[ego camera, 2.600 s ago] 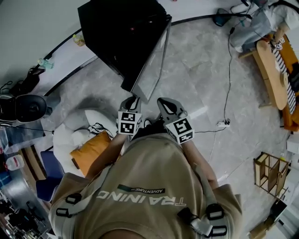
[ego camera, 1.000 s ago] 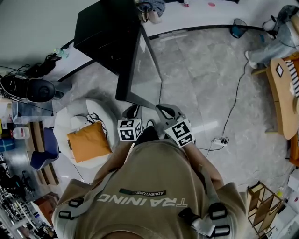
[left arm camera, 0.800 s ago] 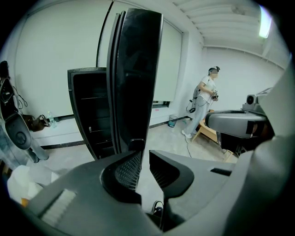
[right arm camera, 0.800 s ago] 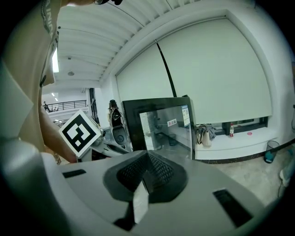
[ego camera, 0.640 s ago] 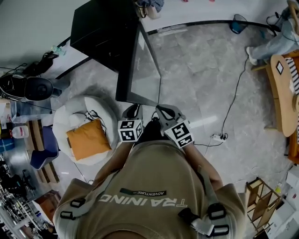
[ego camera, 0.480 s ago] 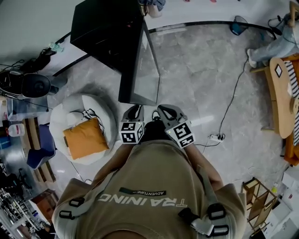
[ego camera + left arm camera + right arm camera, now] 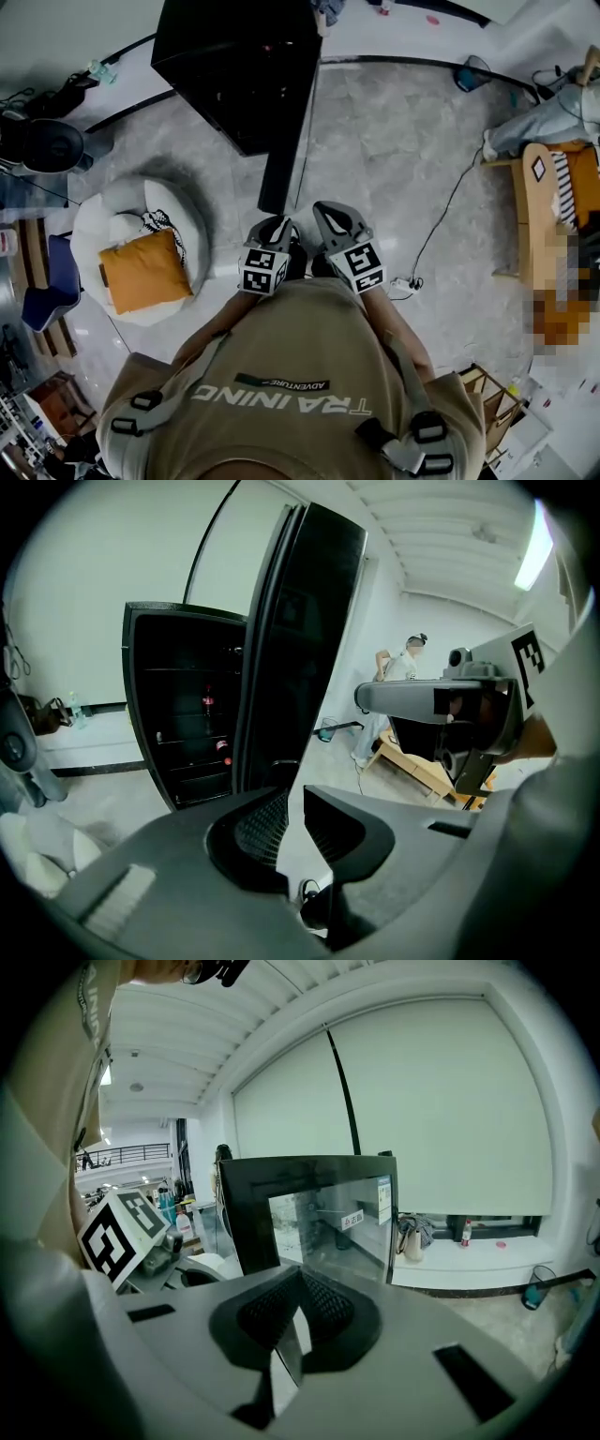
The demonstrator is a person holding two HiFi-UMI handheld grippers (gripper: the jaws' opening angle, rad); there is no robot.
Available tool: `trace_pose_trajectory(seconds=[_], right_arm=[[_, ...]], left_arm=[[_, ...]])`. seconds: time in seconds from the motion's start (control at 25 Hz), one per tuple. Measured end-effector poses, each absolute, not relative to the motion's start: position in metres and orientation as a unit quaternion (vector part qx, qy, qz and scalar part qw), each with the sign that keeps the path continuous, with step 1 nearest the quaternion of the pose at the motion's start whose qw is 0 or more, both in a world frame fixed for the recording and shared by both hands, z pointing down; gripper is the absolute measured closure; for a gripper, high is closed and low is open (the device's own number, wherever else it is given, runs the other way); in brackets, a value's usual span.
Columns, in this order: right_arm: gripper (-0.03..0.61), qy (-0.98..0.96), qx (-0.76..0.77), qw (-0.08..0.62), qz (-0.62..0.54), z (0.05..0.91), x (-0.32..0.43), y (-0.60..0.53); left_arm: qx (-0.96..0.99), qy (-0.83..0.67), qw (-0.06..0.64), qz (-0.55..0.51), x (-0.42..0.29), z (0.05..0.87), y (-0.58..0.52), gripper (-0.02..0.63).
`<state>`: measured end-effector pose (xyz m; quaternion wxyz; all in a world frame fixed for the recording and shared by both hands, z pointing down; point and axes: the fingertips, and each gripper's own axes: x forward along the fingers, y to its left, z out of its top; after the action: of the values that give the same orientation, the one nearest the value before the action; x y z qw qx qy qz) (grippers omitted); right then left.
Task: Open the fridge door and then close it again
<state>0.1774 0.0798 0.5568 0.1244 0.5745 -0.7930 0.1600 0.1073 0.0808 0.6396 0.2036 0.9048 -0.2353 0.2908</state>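
- Left gripper (image 7: 292,794): jaws a narrow slit apart and empty, with only floor showing between them. It is aimed at the free edge of the fridge door (image 7: 300,639), which stands just ahead of it, not touching.
- Right gripper (image 7: 300,1279): jaw tips pressed together on nothing. It is held just beside the left one and faces the glass pane of the door from the outer side.
- Fridge (image 7: 234,66): a tall black cabinet ahead of both grippers and a little to their left. Its interior is exposed, with dark shelves and a few small red-capped items seen from the left gripper view.
- Door position: swung wide, edge-on from the head view, with its free end pointing back toward the grippers. The opening step looks complete and the closing is still to do.
- Handling (judgement): a rigid, fairly heavy glass panel in a dark frame, turning on its hinge. The pane is smooth and likely slippery, and could crack under a hard knock.
- Where to hold (judgement): the framed free edge, far from the hinge, pinched or pushed flat, then eased shut.
- Beanbag (image 7: 141,248): white with an orange cushion, on the floor left of the left gripper, clear of the swing.
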Motion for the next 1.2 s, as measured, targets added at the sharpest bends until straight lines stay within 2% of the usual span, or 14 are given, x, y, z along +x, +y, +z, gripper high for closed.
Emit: trace_pose_trajectory(seconds=[0.52, 0.8, 1.2], right_arm=[[0.583, -0.832, 0.517, 0.129, 0.153, 0.558, 0.197, 0.094], [0.583, -0.864, 0.461, 0.145, 0.142, 0.572, 0.243, 0.123], [0.583, -0.885, 0.43, 0.132, 0.12, 0.576, 0.313, 0.149]], left_arm=[[0.893, -0.288, 0.206, 0.278, 0.136, 0.639, 0.098, 0.566], [0.875, -0.334, 0.213, 0.28, 0.177, 0.64, 0.124, 0.566], [0.851, -0.4, 0.223, 0.259, 0.238, 0.642, 0.145, 0.566]])
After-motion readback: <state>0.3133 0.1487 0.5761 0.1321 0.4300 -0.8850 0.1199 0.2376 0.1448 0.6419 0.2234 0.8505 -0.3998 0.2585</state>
